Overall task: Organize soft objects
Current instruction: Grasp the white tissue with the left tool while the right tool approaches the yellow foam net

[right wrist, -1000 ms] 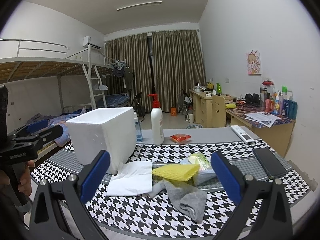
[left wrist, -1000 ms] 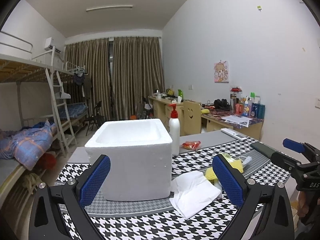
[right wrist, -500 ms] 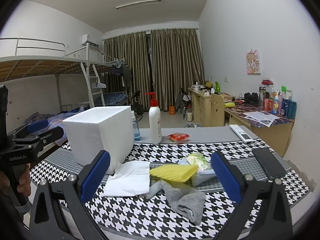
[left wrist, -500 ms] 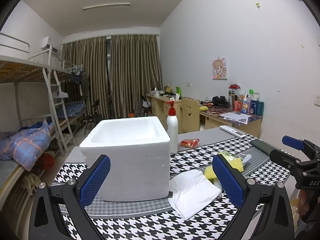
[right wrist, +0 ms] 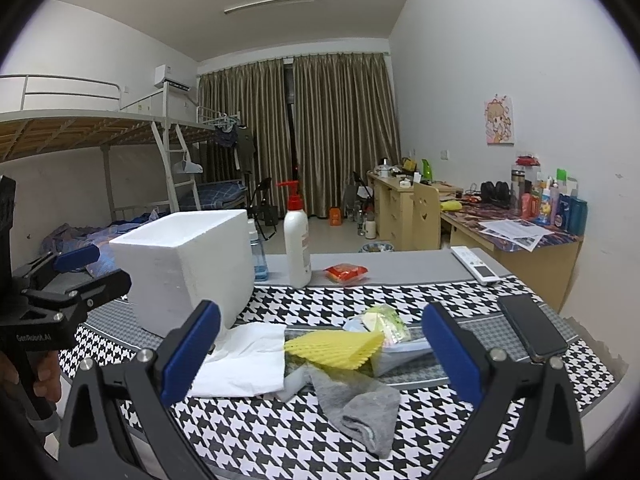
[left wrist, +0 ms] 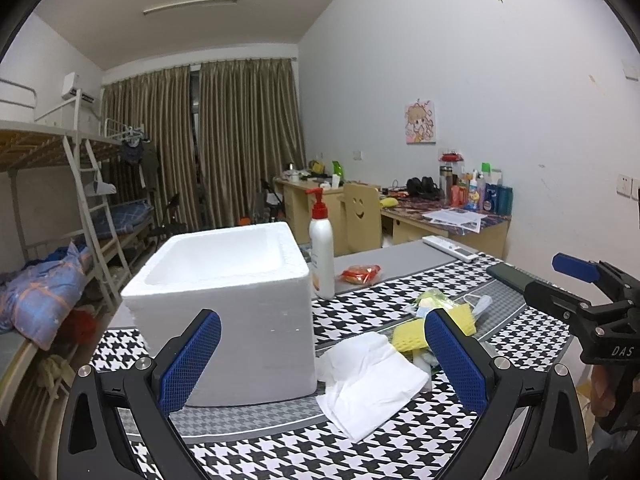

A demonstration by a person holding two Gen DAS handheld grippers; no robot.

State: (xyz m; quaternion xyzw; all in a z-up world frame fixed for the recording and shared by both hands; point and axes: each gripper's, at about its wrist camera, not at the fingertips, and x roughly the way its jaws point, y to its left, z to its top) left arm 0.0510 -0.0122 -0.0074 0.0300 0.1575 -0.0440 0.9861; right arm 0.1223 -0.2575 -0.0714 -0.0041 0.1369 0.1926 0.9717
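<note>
Even ceiling light (fisheye-warped edges)

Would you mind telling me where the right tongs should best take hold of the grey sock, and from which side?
Probably the bunched near end of the grey sock, coming down from above. It lies flat and limp on the checked cloth, its far end tucked under the yellow foam net. The near end lies clear, and the right tongs already stand open.
</note>
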